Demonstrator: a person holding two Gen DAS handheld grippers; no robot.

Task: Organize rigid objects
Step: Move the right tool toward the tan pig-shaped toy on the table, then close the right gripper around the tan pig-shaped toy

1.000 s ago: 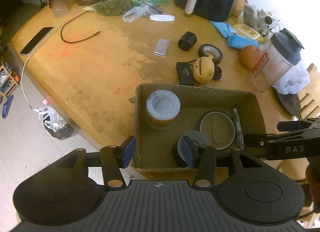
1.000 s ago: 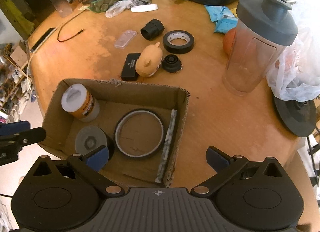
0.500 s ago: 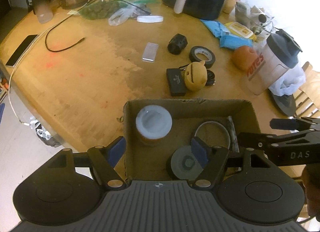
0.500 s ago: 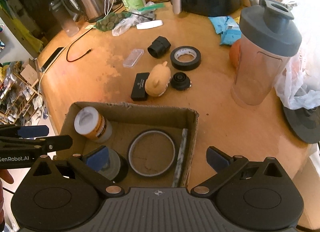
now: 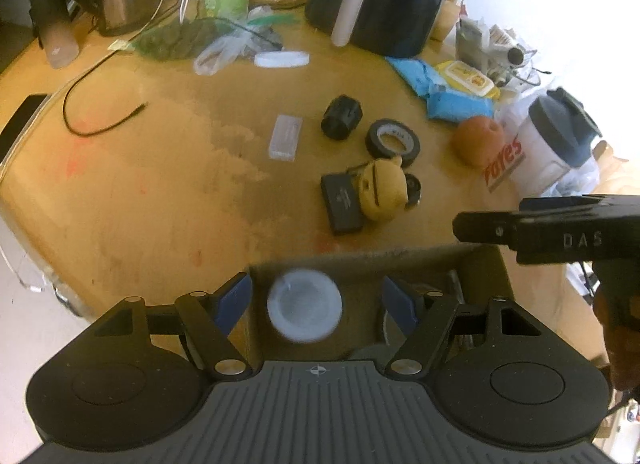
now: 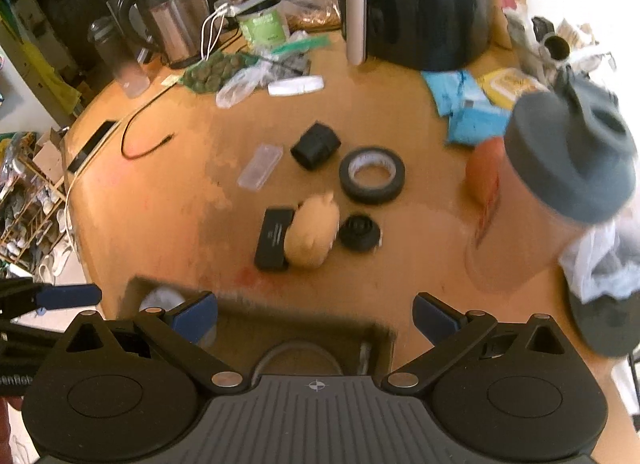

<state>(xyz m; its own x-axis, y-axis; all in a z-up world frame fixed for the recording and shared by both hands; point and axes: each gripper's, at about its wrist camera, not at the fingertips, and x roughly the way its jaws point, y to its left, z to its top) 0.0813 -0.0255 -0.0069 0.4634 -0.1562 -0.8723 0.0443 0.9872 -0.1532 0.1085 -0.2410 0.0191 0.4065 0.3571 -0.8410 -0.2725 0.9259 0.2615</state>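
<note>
Left hand-held gripper (image 5: 316, 302): jaws spread wide, nothing between the pads, positioned above the near-left part of the cardboard box (image 5: 360, 260). White-lidded jar (image 5: 305, 311) stands inside the box, directly between the blue pads but untouched.

Right hand-held gripper (image 6: 314, 316): jaws wide apart, empty, over the box's right side; a ring-shaped lid (image 6: 298, 356) lies in the box below it.

On the worktop (image 6: 168, 216) beyond the box: tan rounded figure (image 6: 312, 234) touching a flat black case (image 6: 274, 238), small black cap (image 6: 359, 233) just right of it, black tape roll (image 6: 372, 174), black cylinder (image 6: 316, 146) and clear plastic case (image 6: 260, 166) farther off. Shaker bottle (image 6: 536, 192) at far right.
</note>
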